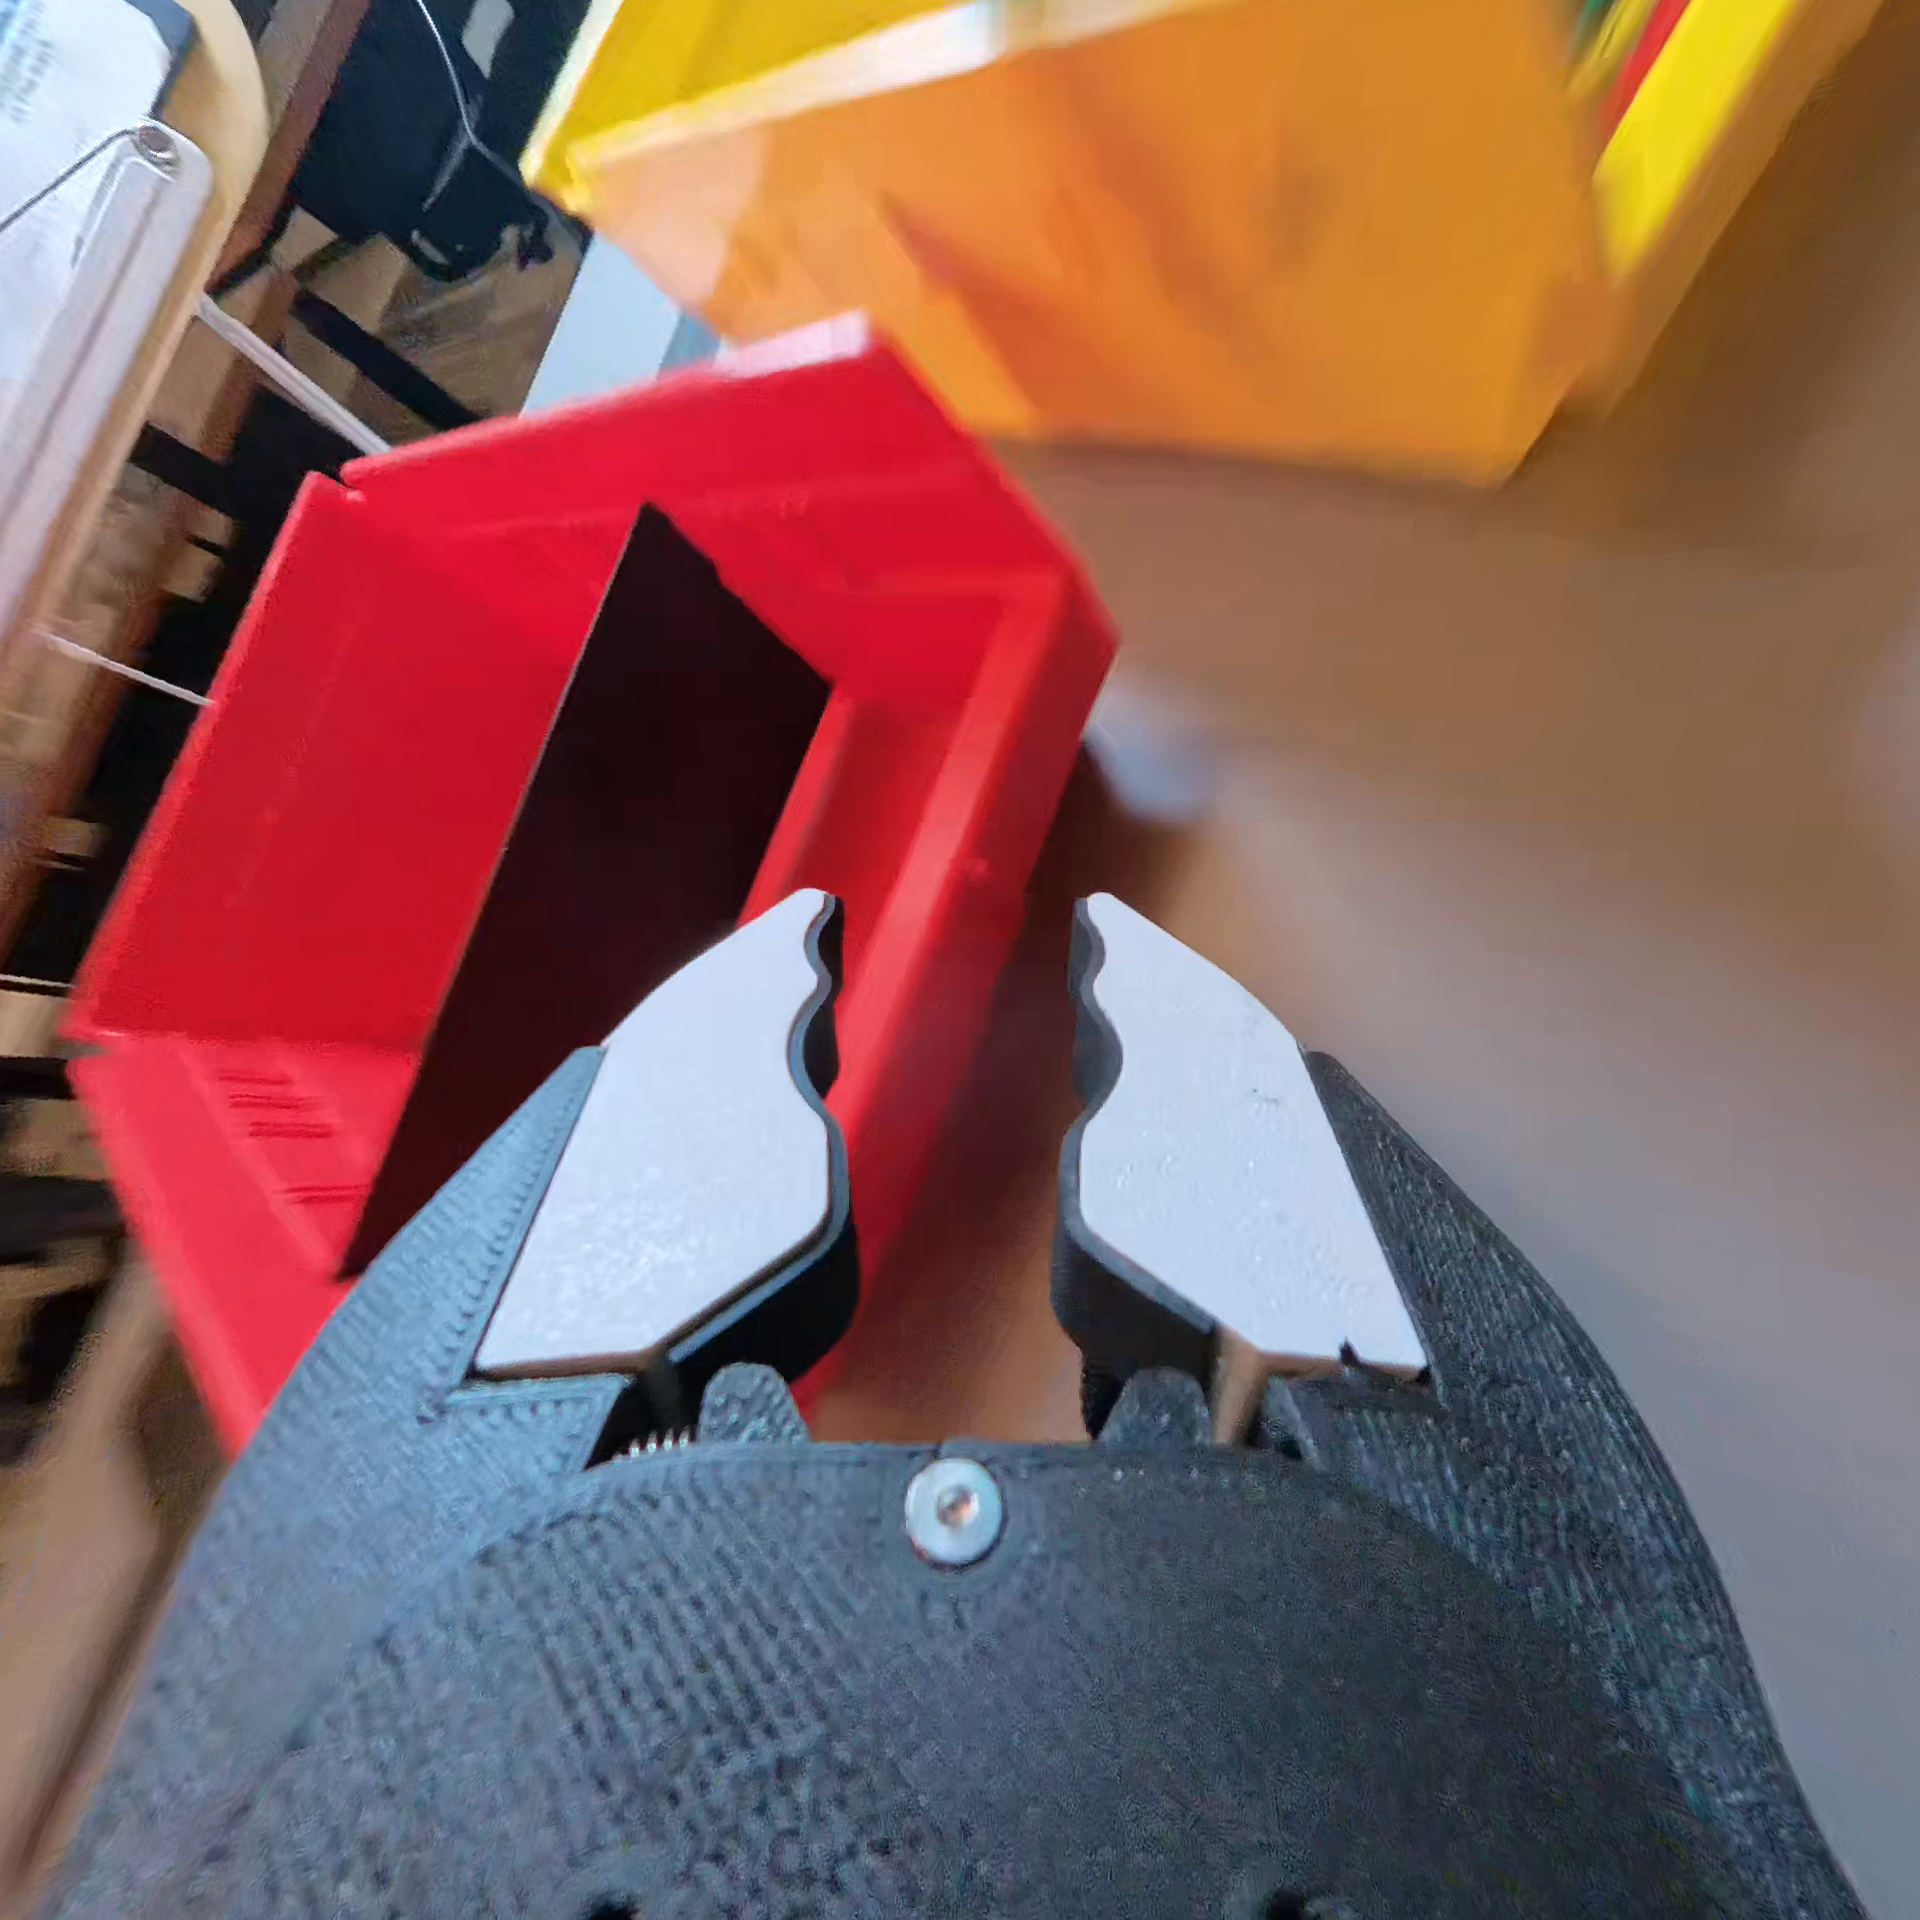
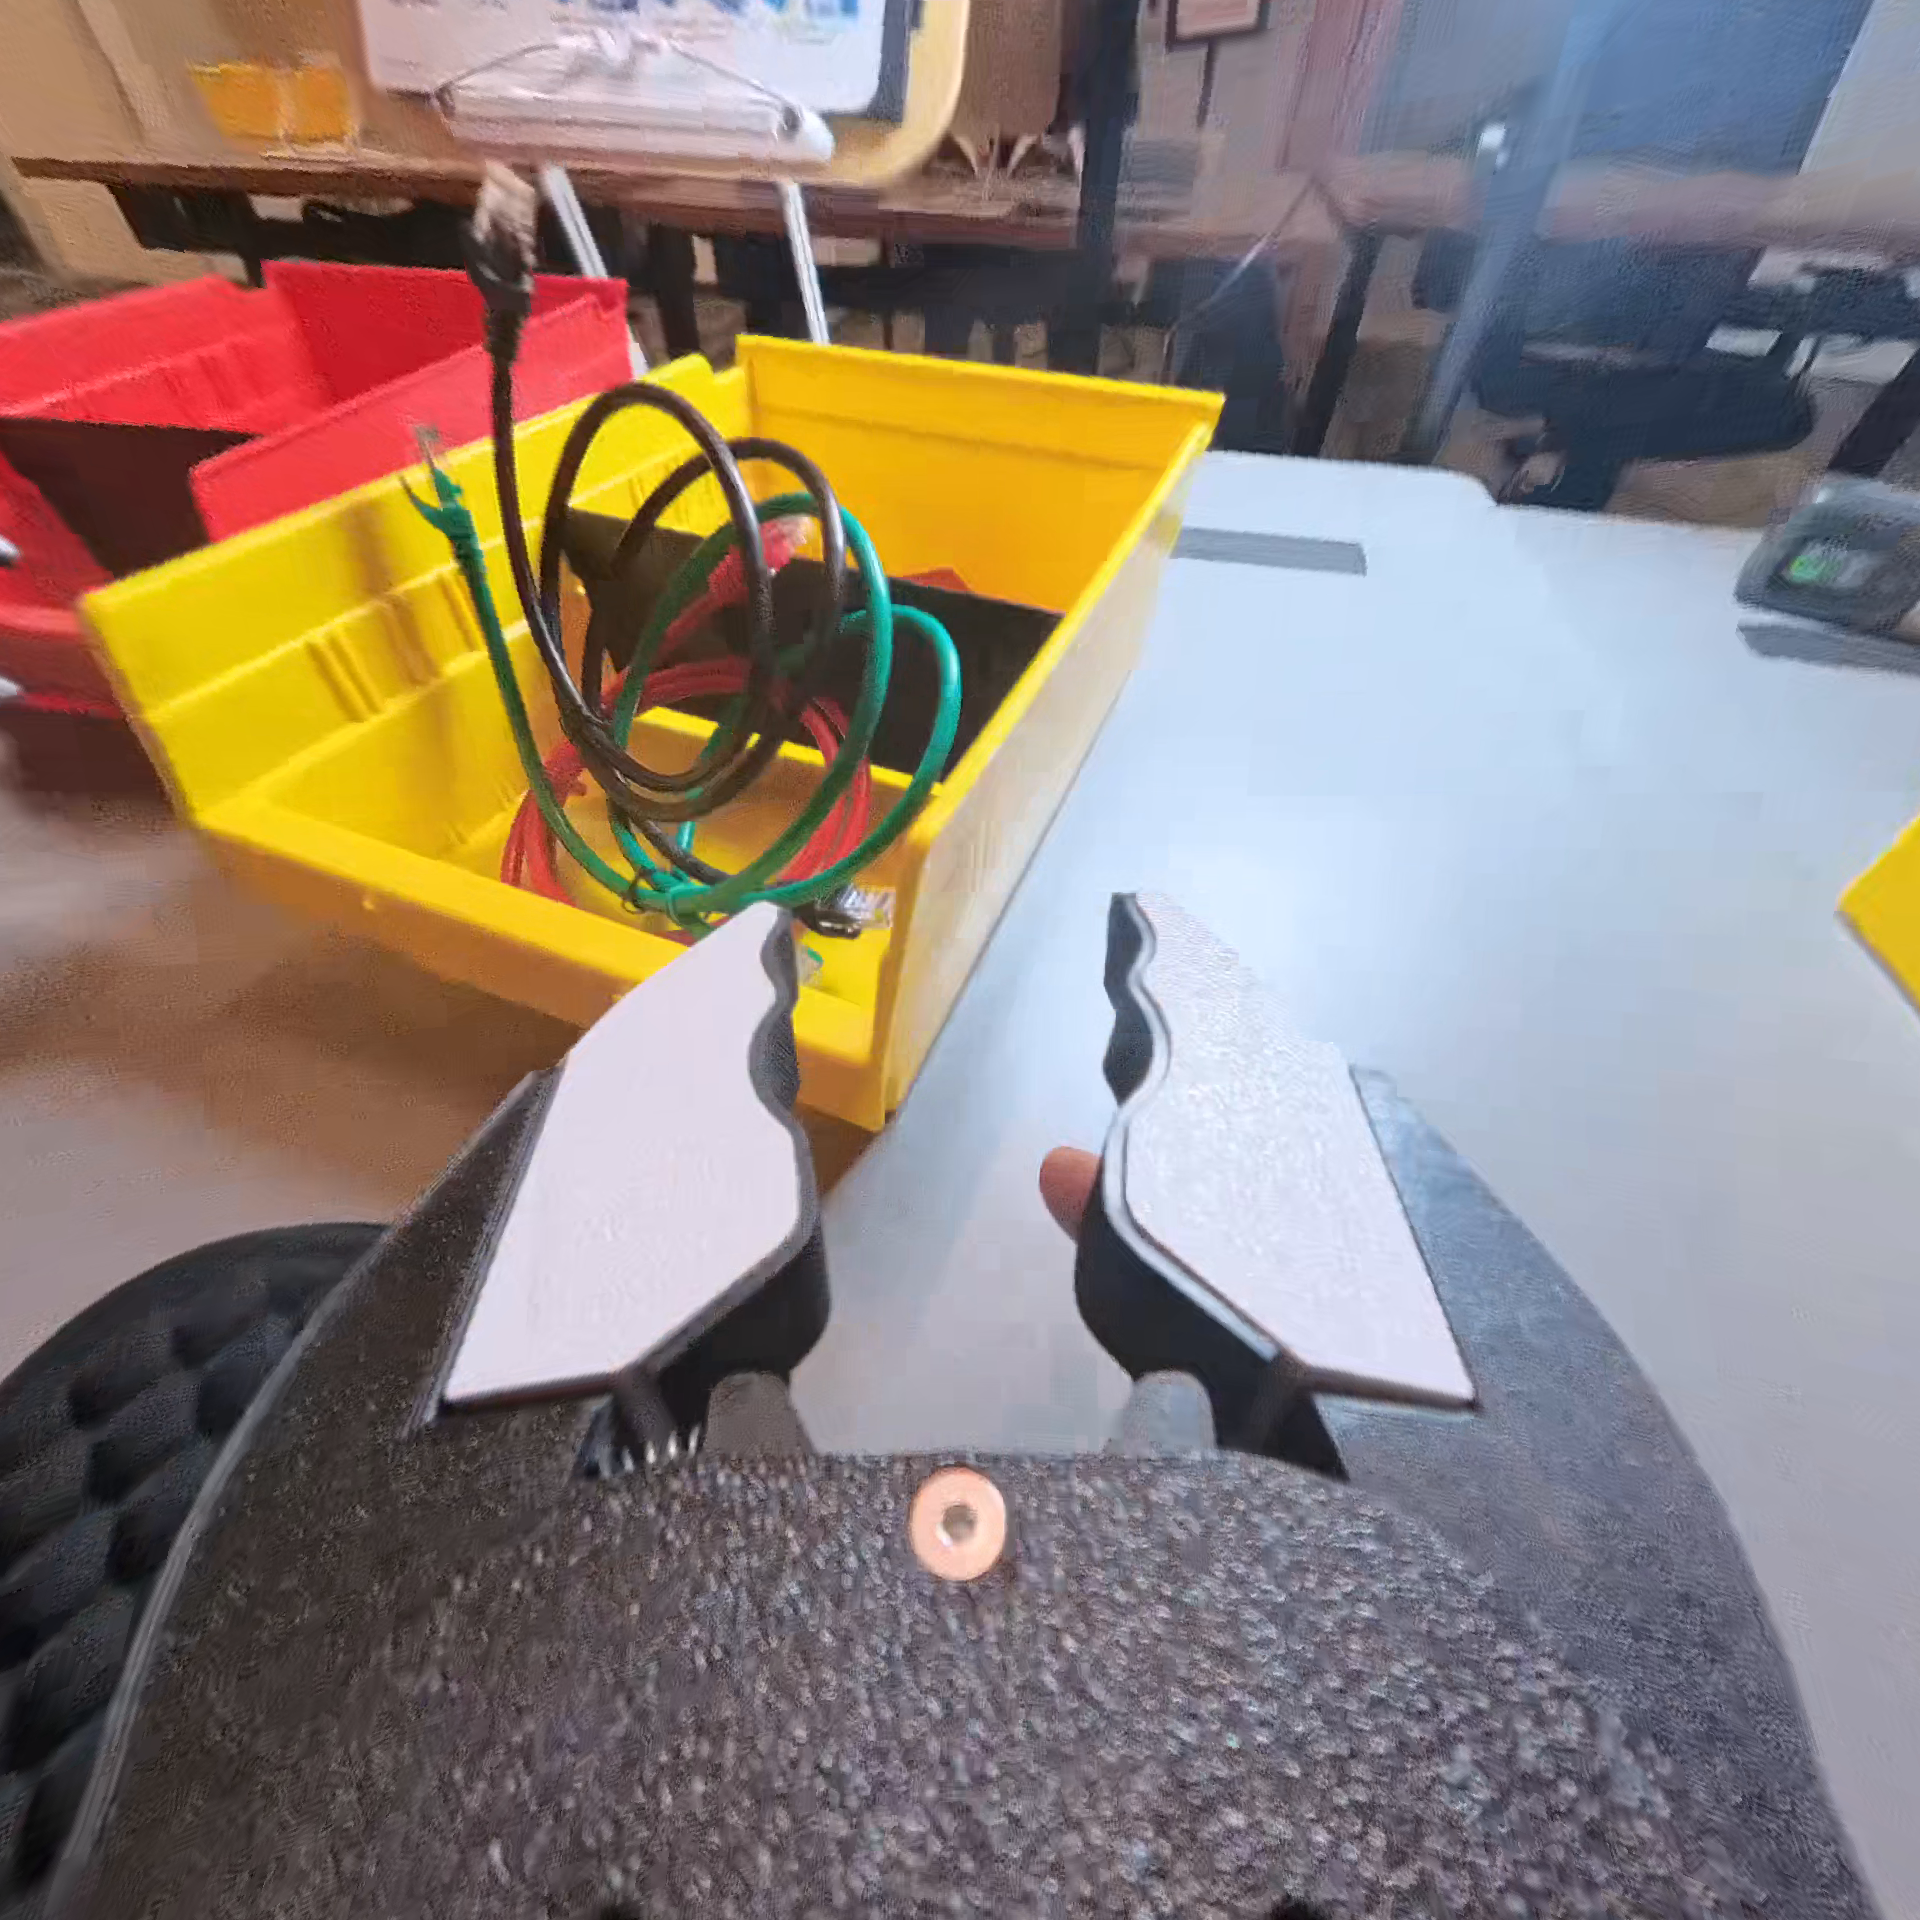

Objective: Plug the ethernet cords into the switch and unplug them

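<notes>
So, cords [image 2: 717,665]: black, green and red ones coiled in a tangle inside the yellow bin [image 2: 997,488], loops standing upright, one black plug end sticking up above the bin's rim. No switch visible in either view. The bin sits ahead and to the left of the right claw [image 2: 940,935], near; this claw is spread wide, holding nothing, and looks like the nearer one to the cords. Left claw [image 1: 951,914] also released and empty, just beside a red bin [image 1: 935,665] with a dark inside; the yellow bin lies beyond that, blurred. Both bins rest on a grey-brown bench [image 2: 1455,831]. Behind the yellow bin: wooden tables, chairs, cluttered workroom.
</notes>
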Demonstrator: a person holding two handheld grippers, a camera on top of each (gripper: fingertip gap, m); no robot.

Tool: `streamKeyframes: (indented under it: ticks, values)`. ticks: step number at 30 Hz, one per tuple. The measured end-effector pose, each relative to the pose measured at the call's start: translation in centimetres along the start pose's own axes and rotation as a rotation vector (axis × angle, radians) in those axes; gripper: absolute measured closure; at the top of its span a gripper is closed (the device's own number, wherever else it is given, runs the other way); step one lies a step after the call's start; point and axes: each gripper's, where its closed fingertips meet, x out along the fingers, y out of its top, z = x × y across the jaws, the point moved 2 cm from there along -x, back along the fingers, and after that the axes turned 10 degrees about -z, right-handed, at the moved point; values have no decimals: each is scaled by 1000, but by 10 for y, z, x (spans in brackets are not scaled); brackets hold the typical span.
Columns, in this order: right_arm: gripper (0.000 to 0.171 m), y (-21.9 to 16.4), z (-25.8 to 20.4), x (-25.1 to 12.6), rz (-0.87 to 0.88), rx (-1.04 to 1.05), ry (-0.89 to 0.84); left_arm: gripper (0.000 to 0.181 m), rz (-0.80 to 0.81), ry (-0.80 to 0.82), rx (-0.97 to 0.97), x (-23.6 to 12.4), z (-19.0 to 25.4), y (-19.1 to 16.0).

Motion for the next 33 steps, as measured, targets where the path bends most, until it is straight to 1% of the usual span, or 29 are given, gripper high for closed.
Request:
streamKeyframes:
  ticks: [2, 3, 6, 10, 12, 14, 16, 17, 18, 19, 21, 23, 24, 26, 30, 33]
  values:
    - [113, -5, 0, 13, 1, 80, 31, 142, 114, -111, -208, -18, 19, 24]
    - [116, -4, 1, 18, 19, 97, 24, 142, 160, -160, -295, -24, 28, 36]
    - [122, 2, -4, 27, 50, 90, 10, 139, 250, -256, -470, -26, 54, 72]
    - [130, 4, -4, 30, 59, 51, -30, 135, 260, -237, -542, 1, 73, 101]
    - [133, 6, 0, 28, 79, 63, -48, 134, 263, -226, -594, 16, 74, 109]
    - [134, 6, 1, 29, 82, 73, -52, 135, 300, -237, -672, 26, 71, 117]
    - [138, 6, -2, 33, 69, 69, -43, 140, 319, -197, -715, 36, 64, 120]
    - [145, 6, -4, 35, 58, 59, -38, 145, 314, -167, -710, 41, 60, 119]
    - [156, 5, -3, 36, 53, 54, -55, 146, 320, -157, -700, 45, 59, 119]
    - [160, 5, -3, 36, 52, 30, -62, 150, 324, -141, -704, 46, 56, 119]
    - [161, 5, -4, 33, 47, -27, -84, 152, 297, -138, -663, 44, 57, 118]
    - [163, 7, -5, 24, 73, -70, -133, 159, 316, -78, -600, 28, 56, 121]
    - [163, 9, -7, 18, 84, -107, -161, 160, 348, -76, -592, 16, 56, 125]
    - [163, 16, -19, 6, 111, -158, -171, 162, 391, -25, -561, -10, 48, 130]
    - [161, 55, -54, -24, 223, -225, -154, 165, 485, 65, -545, -68, 19, 134]
    - [161, 90, -83, -42, 307, -262, -125, 166, 534, 147, -552, -112, 1, 127]
